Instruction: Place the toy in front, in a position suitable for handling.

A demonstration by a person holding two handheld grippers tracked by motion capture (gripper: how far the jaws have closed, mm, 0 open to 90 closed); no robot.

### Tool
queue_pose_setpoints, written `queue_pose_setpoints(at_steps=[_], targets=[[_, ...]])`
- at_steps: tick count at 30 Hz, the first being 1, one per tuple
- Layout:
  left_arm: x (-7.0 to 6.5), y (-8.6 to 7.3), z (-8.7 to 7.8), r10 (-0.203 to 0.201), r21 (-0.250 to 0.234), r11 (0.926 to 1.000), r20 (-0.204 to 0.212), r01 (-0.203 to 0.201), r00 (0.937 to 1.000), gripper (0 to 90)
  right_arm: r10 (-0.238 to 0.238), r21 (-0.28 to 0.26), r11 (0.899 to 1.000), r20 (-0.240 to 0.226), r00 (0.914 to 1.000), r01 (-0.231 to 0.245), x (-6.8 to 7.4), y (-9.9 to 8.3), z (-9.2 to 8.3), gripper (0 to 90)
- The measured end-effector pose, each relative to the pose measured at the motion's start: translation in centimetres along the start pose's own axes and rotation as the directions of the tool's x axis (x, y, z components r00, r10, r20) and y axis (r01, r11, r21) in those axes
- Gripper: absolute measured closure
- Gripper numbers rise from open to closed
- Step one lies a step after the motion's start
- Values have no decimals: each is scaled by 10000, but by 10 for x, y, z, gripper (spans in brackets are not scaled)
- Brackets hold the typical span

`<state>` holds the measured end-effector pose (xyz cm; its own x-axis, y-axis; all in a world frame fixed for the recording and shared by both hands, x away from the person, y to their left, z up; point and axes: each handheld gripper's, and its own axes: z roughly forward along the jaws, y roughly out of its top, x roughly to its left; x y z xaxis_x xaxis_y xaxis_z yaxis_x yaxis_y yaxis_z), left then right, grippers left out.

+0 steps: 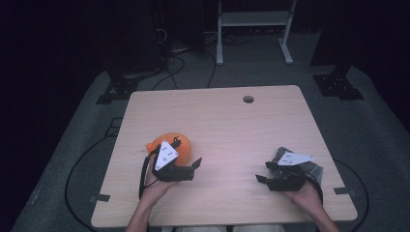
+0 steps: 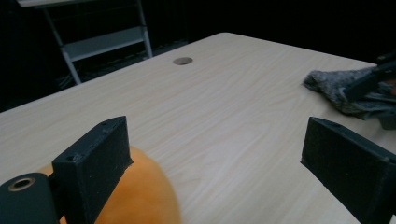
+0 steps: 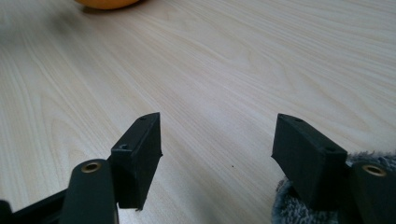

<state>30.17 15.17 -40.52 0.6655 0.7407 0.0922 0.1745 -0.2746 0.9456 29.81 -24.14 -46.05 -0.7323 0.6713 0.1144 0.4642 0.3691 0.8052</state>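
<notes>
Wooden table (image 1: 227, 130), orange ball (image 1: 181, 141), grey cloth (image 1: 314, 169)

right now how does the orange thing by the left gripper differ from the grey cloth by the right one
The orange thing is bright, smooth and rounded; the grey cloth is dull, fuzzy and lies crumpled. The orange thing sits beside the left gripper, on the table's left; the grey cloth lies beside the right gripper, on its right. Both rest on the table, and neither sits between open jaws.

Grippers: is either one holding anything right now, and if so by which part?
Nothing is held. The left gripper stands open with the orange ball beside one jaw, not between them. The right gripper is open over bare table, the grey cloth beside it.
</notes>
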Motion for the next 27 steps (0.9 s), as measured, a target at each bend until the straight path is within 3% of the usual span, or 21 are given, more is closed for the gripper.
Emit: queue_pose_setpoints(at_steps=[5, 14, 21, 27], targets=[[14, -1, -6, -238, -109, 9997, -423, 234, 9988, 72, 34, 17, 10000, -16, 10000, -34, -1, 0, 1, 314], [34, -9, -14, -391, 116, 9991, -1070, 405, 9935, 73, 29, 28, 10000, -23, 10000, -29, -1, 0, 0, 314], [44, -17, -14, -348, 387, 9984, -1347, 404, 9903, 78, 1, 24, 10000, -48, 10000, -1, -1, 0, 0, 314], [55, -24, -11, -574, 688, 9953, -1422, 677, 9882, 102, 22, -10, 10000, -40, 10000, -22, 0, 0, -1, 314]])
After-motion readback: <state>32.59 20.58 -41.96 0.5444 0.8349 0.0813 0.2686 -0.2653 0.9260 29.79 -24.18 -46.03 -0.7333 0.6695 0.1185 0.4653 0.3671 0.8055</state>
